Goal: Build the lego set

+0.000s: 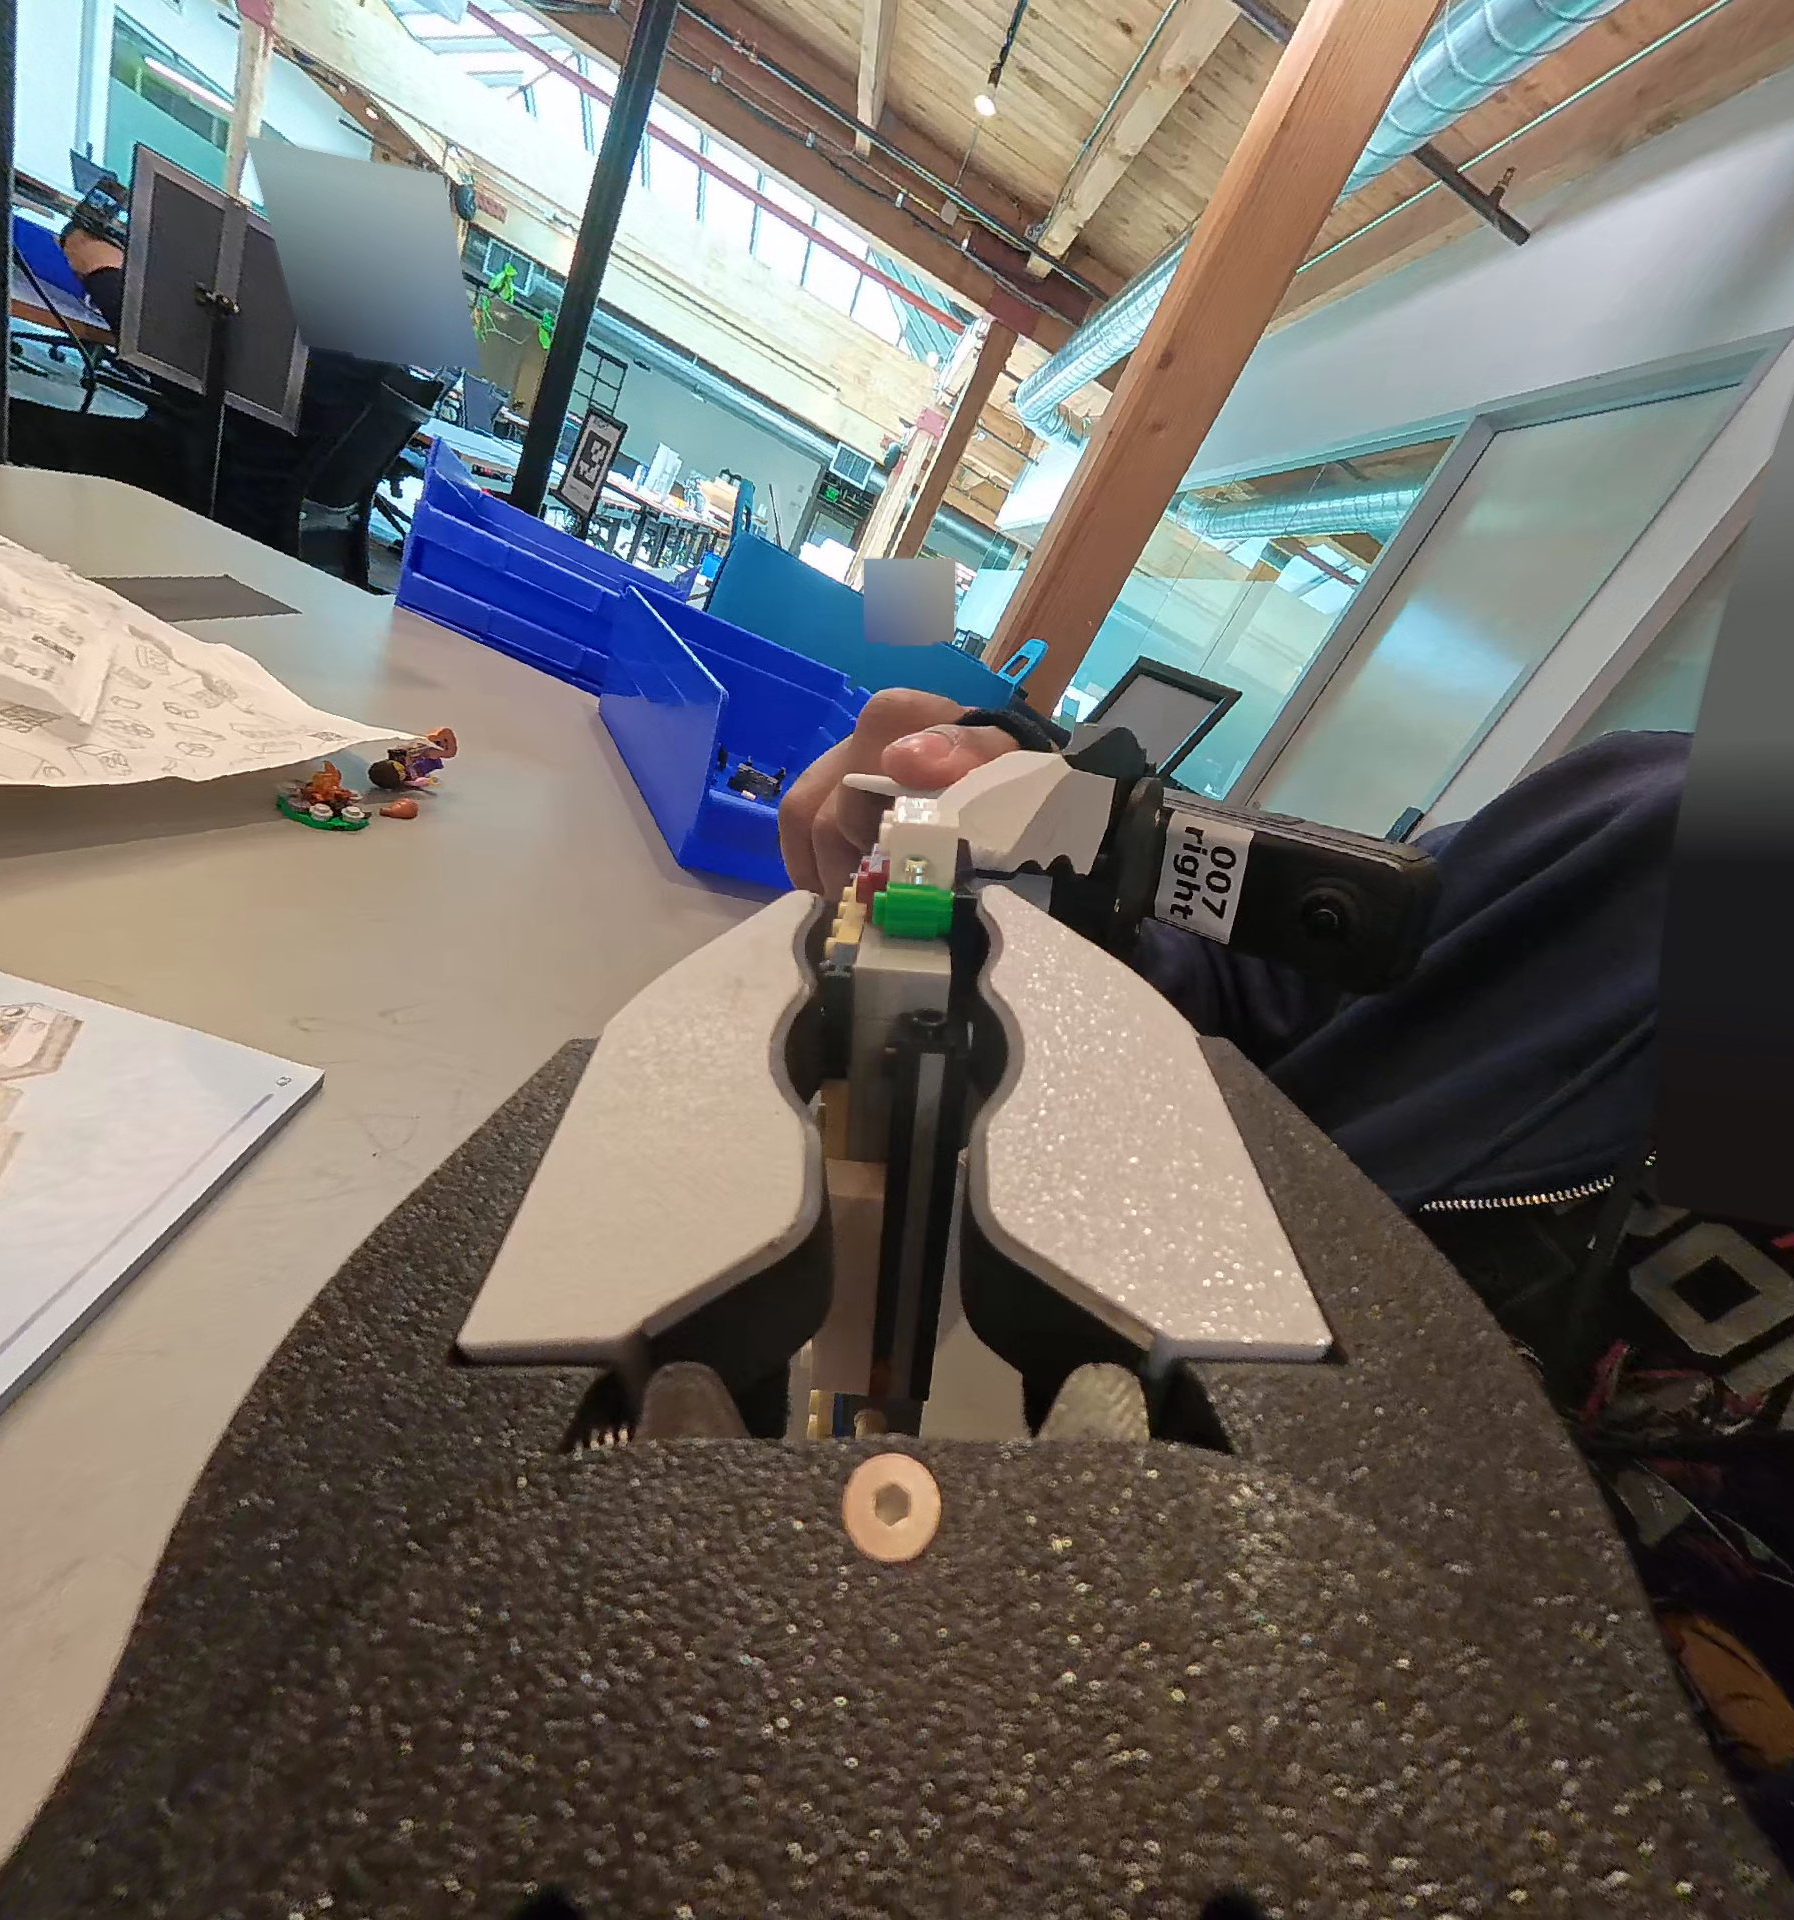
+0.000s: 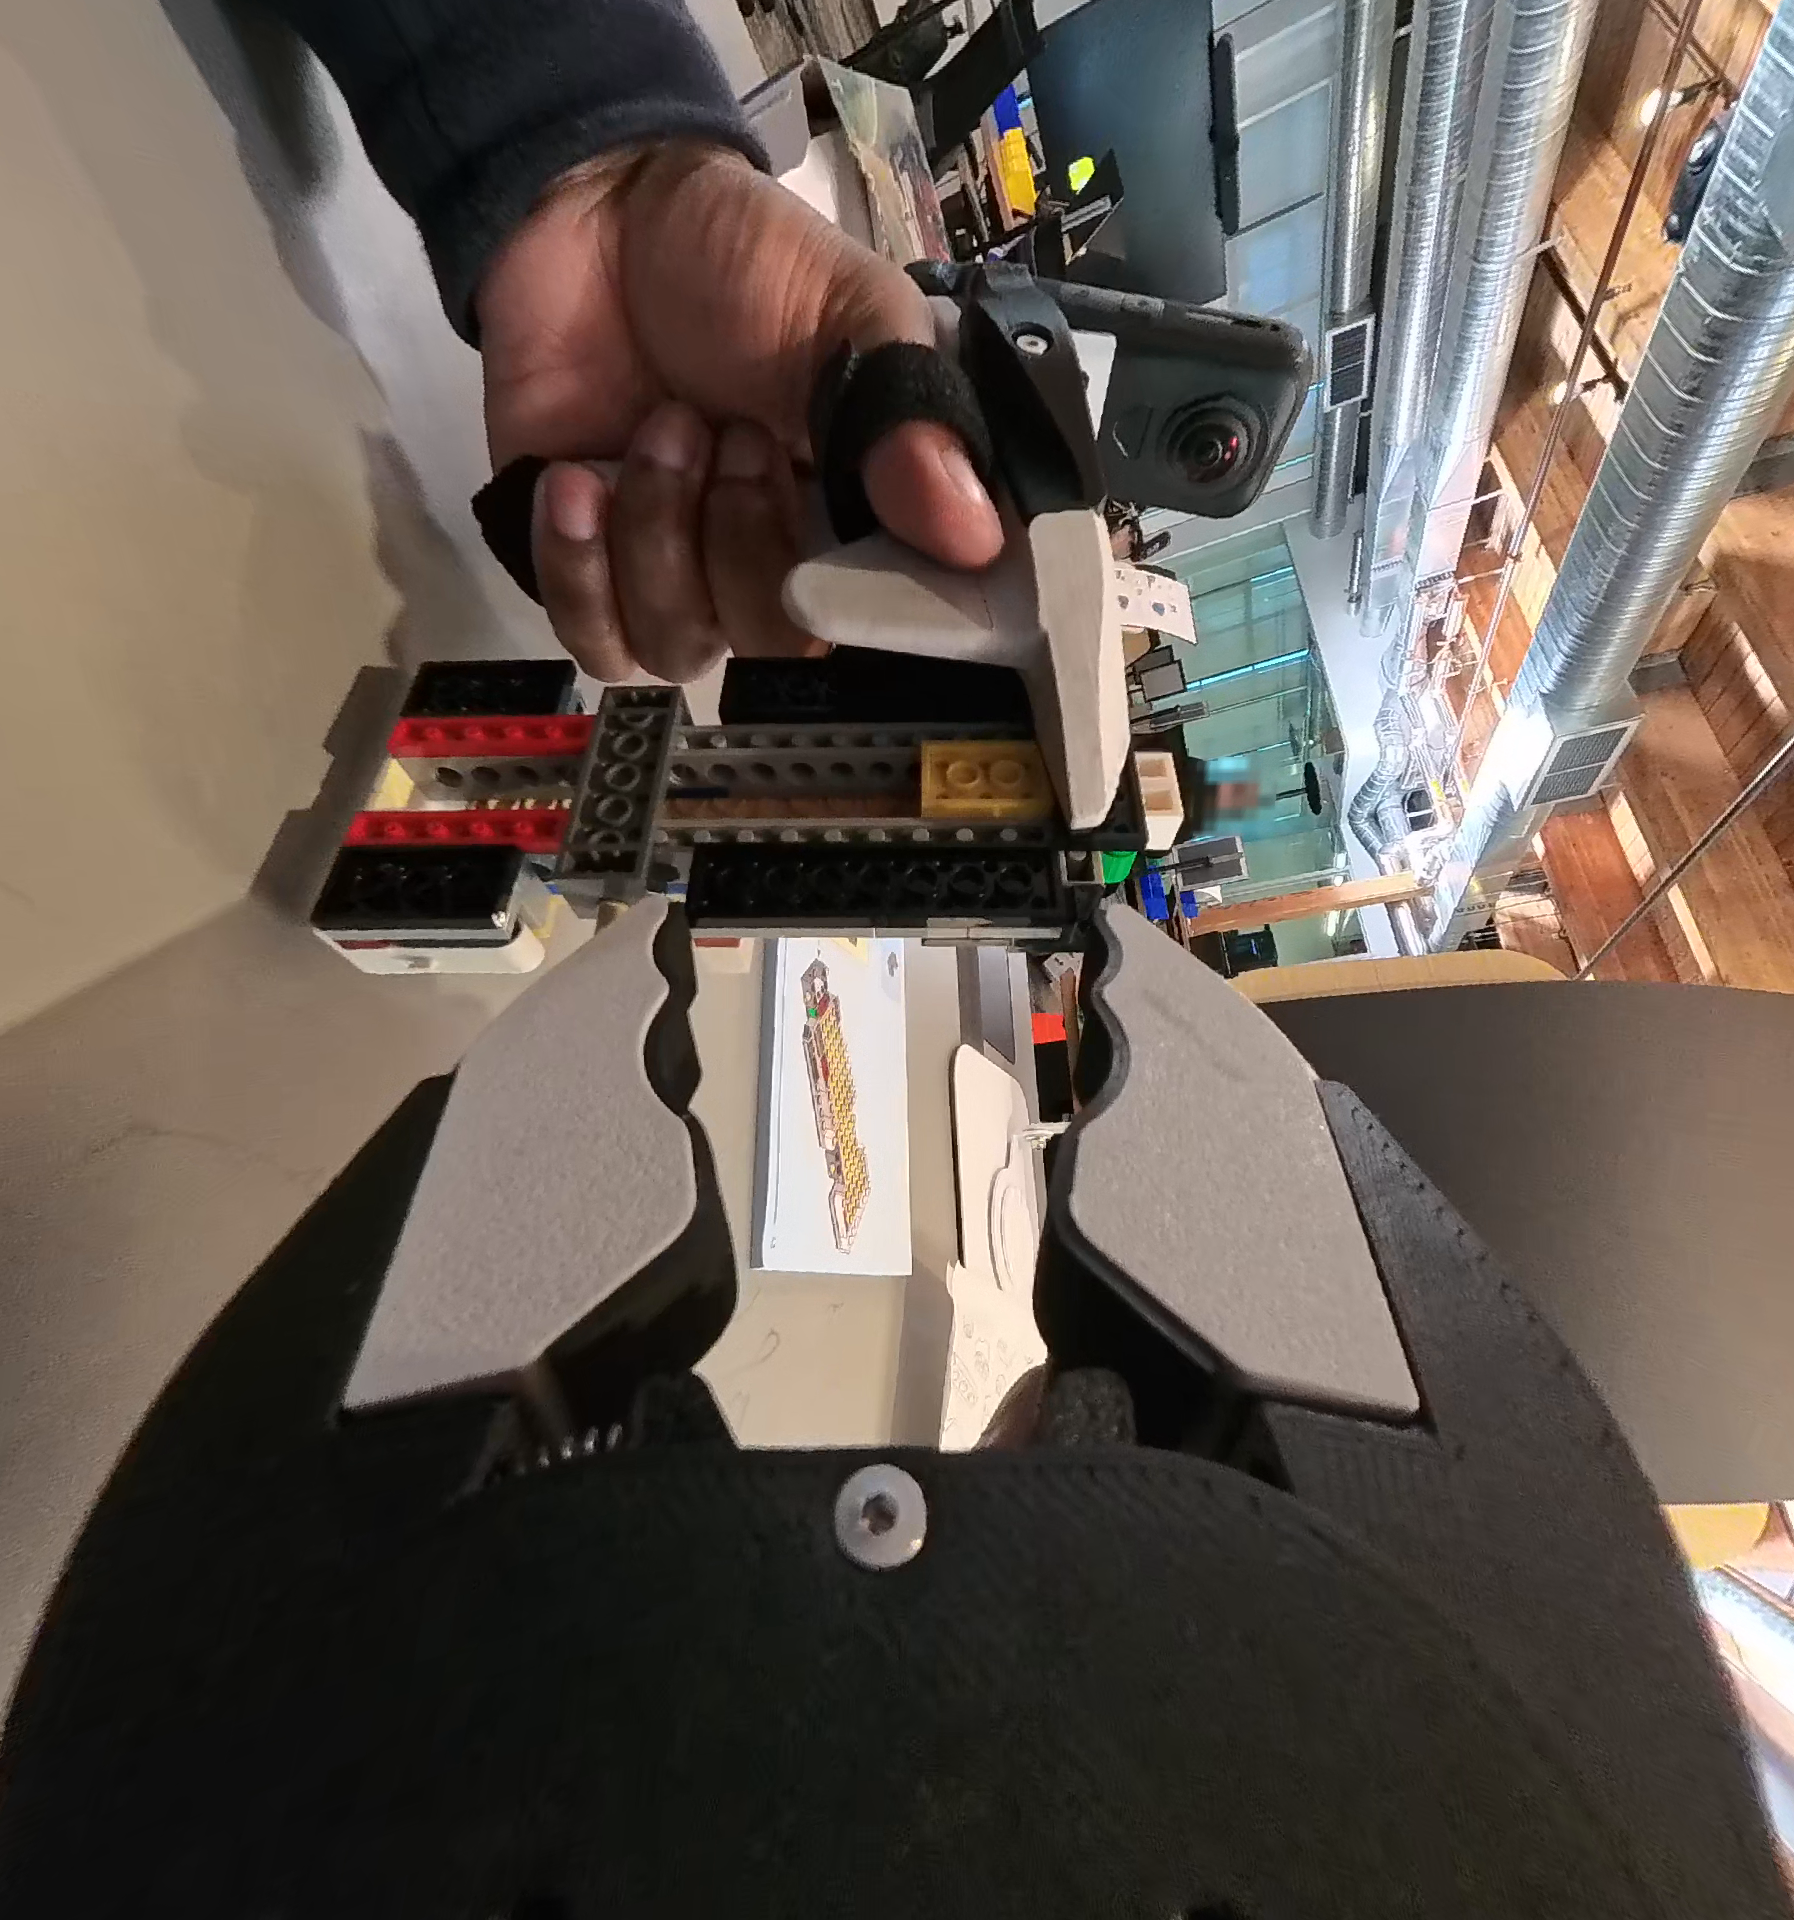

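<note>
Jaws: left gripper point(image 1: 898, 925) clamps brick model point(image 1: 898, 997); right gripper point(image 2: 882, 925) wide, tips at model.
Desk: grey desk point(image 1: 477, 935), instruction booklet point(image 1: 93, 1143), blue bins point(image 1: 685, 707).
Room: timber ceiling point(image 1: 976, 62), ducts.

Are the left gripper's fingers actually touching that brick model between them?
Touching. In the left wrist view, both grey fingers of the left gripper press against the sides of the brick model, with no gap showing on either side.
</note>
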{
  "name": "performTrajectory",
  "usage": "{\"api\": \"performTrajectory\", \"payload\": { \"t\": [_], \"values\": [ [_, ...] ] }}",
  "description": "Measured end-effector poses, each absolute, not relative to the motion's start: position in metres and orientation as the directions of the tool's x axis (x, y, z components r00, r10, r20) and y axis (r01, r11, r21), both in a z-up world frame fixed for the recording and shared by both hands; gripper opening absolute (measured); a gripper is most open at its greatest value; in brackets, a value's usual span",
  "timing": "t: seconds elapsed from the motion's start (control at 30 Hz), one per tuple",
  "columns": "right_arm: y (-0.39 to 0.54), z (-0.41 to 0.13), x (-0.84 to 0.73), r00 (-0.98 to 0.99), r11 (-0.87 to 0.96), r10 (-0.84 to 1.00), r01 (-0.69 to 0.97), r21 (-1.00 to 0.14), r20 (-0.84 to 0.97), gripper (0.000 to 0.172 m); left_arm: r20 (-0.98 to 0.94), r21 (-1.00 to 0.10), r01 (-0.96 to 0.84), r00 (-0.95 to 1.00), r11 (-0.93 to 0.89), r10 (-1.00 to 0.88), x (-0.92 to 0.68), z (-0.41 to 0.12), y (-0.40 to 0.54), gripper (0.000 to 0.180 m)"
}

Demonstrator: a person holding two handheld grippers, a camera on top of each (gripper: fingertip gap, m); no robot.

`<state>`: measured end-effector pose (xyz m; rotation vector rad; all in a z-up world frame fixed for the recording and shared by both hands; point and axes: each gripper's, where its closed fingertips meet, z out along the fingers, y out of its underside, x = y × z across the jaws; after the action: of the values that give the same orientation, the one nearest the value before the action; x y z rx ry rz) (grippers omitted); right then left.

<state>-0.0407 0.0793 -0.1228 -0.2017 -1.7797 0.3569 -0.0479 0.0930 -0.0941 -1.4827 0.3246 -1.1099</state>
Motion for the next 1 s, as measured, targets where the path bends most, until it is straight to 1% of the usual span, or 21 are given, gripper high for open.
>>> {"api": "performTrajectory", "payload": {
  "t": [0.53, 0.7, 1.0],
  "values": [
    [0.0821, -0.1239, -0.0428, -0.238, 0.943, 0.316, -0.032, -0.332, 0.919, 0.071, 0.431, -0.892, 0.374, 0.533, -0.255, -0.728, -0.0483, -0.0954, 0.0954, 0.024],
    [0.0844, -0.1256, -0.044, -0.23, 0.953, 0.29, -0.02, -0.303, 0.929, 0.071, 0.429, -0.894, 0.368, 0.542, -0.255, -0.723, -0.0485, -0.0967, 0.0965, 0.024],
    [0.0846, -0.1269, -0.0451, -0.232, 0.95, 0.299, -0.022, -0.312, 0.926, 0.071, 0.431, -0.893, 0.371, 0.542, -0.255, -0.722, -0.0487, -0.0978, 0.0972, 0.024]
  ]
}}
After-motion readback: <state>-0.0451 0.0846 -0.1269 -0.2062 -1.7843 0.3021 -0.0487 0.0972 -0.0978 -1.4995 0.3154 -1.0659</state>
